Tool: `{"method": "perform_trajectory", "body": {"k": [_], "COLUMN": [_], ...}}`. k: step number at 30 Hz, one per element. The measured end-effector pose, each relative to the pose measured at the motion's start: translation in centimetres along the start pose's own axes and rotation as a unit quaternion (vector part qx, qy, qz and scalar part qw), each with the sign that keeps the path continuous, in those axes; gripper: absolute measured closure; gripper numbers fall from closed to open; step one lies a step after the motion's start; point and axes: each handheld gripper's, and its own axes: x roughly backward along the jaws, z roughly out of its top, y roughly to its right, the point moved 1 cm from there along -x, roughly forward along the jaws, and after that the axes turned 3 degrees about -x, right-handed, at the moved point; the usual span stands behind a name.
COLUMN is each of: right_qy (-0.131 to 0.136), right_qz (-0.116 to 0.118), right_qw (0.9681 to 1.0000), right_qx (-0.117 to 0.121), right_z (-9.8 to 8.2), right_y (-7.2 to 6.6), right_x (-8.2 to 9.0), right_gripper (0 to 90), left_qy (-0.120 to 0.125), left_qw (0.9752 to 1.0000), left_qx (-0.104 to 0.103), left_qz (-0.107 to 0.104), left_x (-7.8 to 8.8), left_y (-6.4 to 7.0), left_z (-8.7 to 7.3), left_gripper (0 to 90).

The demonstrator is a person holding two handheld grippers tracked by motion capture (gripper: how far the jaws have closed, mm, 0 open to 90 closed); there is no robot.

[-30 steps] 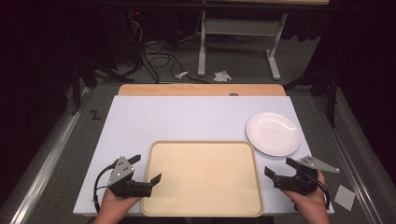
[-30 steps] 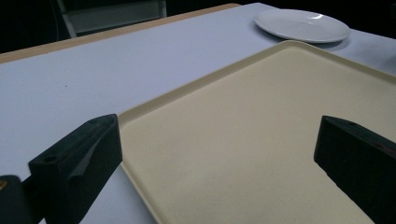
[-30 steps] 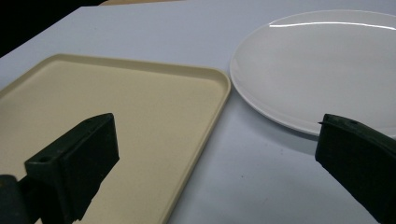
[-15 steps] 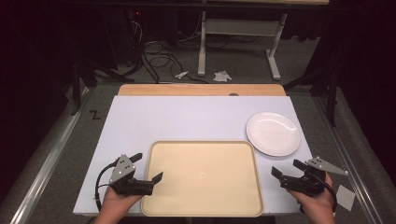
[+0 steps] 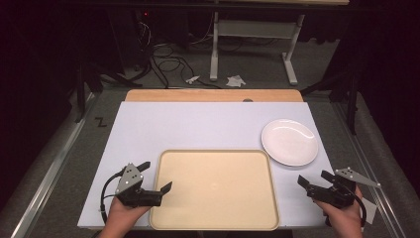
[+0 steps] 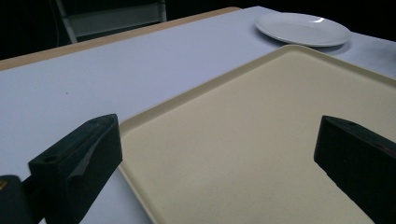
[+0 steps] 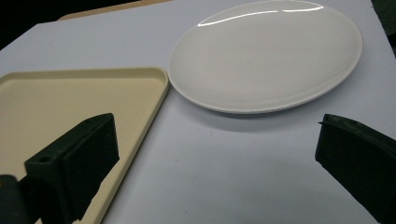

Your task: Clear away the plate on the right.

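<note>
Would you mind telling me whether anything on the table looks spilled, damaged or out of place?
Nothing stands out. The beige rectangular plastic tray lies flat, square to the table's near edge and bare. The round white plate sits whole and clean beside the tray's far right corner. Both tools, left and right, are open and hold nothing.

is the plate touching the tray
Apart. The right gripper view shows a thin strip of white table between the plate rim and the tray corner; the high view shows that gap too.
</note>
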Motion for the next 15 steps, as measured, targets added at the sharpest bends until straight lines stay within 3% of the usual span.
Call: {"method": "perform_trajectory", "body": {"k": [15], "right_qy": [0.004], "right_qz": [0.000], "right_qw": [1.0000], "right_qx": [0.005], "right_z": [0.96], "right_y": [-0.80], "right_x": [-0.09], "right_gripper": [0.0], "left_qy": [0.006], "left_qw": [1.0000], "left_qx": [0.004], "left_qz": [0.001], "left_x": [0.26], "left_y": [-0.35], "left_z": [0.02], "left_gripper": [1.8]}}
